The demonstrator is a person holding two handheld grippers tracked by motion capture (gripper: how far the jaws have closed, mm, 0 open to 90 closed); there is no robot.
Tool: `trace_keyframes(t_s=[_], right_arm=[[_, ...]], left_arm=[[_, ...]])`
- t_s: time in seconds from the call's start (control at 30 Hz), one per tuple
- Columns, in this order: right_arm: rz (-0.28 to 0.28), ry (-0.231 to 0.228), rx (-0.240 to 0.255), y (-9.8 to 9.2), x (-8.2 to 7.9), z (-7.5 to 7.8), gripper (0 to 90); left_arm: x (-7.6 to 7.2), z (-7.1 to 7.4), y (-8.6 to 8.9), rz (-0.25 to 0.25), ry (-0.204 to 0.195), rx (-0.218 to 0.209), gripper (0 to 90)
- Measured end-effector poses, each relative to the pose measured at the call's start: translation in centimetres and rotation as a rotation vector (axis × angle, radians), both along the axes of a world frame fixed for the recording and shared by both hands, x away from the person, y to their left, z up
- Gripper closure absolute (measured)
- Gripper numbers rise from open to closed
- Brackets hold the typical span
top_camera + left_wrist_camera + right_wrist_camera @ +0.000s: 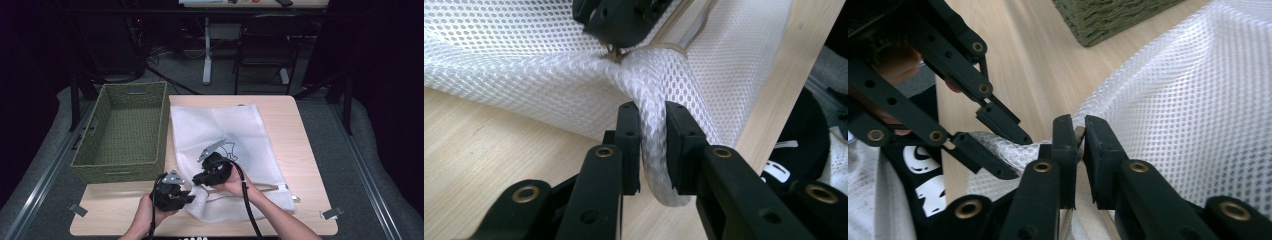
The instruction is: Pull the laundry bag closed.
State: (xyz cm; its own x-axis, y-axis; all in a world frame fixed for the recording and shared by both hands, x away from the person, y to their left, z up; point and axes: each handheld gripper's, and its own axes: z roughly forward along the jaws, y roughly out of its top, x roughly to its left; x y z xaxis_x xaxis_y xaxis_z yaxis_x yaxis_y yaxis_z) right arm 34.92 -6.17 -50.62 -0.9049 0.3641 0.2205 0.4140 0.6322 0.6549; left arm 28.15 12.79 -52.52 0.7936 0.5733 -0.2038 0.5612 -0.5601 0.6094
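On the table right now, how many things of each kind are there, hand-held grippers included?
White mesh laundry bag: 1
Green woven basket: 1
Black grippers: 2, the left gripper shut on a bunched fold of the bag, the right gripper shut on the bag's edge
Total: 4

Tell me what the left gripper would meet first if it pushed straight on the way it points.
Beyond the fold of white mesh bag pinched in the left gripper, the right gripper sits just ahead at the bag's zipper edge. It would probably meet that first, though depth is hard to judge.
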Motion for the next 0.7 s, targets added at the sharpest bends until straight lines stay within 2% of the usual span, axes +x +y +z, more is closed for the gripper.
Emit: trace_keyframes(t_s=[0.03,0.07,0.13,0.17,0.33,0.4,0.47,0.5,0.53,0.57,0.6,0.63,0.67,0.7], right_arm=[[0.001,-0.006,-0.002,0.0,0.0,-0.1,85.8],[0.009,-0.017,-0.001,0.0,-0.1,-0.1,86.0],[0.007,-0.026,0.0,0.0,-0.3,-0.1,86.3],[-0.003,-0.027,0.003,0.0,-0.5,0.0,86.3],[-0.012,-0.056,0.011,0.0,-0.9,0.2,86.4],[-0.024,-0.064,0.011,0.0,-1.1,0.2,86.5],[-0.034,-0.075,0.013,0.0,-1.2,0.3,86.5],[-0.038,-0.076,0.014,0.0,-1.3,0.3,86.5],[-0.042,-0.077,0.015,0.0,-1.3,0.4,86.5],[-0.054,-0.073,0.012,0.0,-1.3,0.3,86.5],[-0.054,-0.073,0.012,0.0,-1.3,0.3,86.5],[-0.055,-0.072,0.006,-0.1,-1.3,0.2,86.4],[-0.057,-0.069,0.0,-0.1,-1.3,0.1,86.4],[-0.054,-0.064,-0.001,-0.2,-1.2,0.1,86.3]], left_arm=[[0.1,0.0,0.1,-0.004,0.005,0.008,74.2],[0.1,-0.1,0.1,-0.001,0.021,0.006,70.5],[0.3,-0.1,0.4,0.014,0.045,0.003,58.1],[0.3,0.0,0.6,0.026,0.054,-0.004,48.8],[1.1,0.2,1.5,0.092,0.096,-0.109,44.3],[1.3,0.2,1.2,0.092,0.094,-0.117,44.4],[1.2,0.1,0.8,0.104,0.079,-0.097,47.0],[1.2,0.1,0.6,0.104,0.075,-0.101,49.0],[1.1,0.1,0.6,0.104,0.067,-0.098,54.2],[1.1,0.0,0.6,0.105,0.065,-0.095,65.3],[1.1,-0.2,0.5,0.099,0.072,-0.095,65.3],[1.0,-0.4,0.5,0.1,0.077,-0.084,69.0],[1.0,-0.6,0.5,0.093,0.083,-0.08,79.1],[1.0,-0.6,0.5,0.088,0.084,-0.071,82.3]])
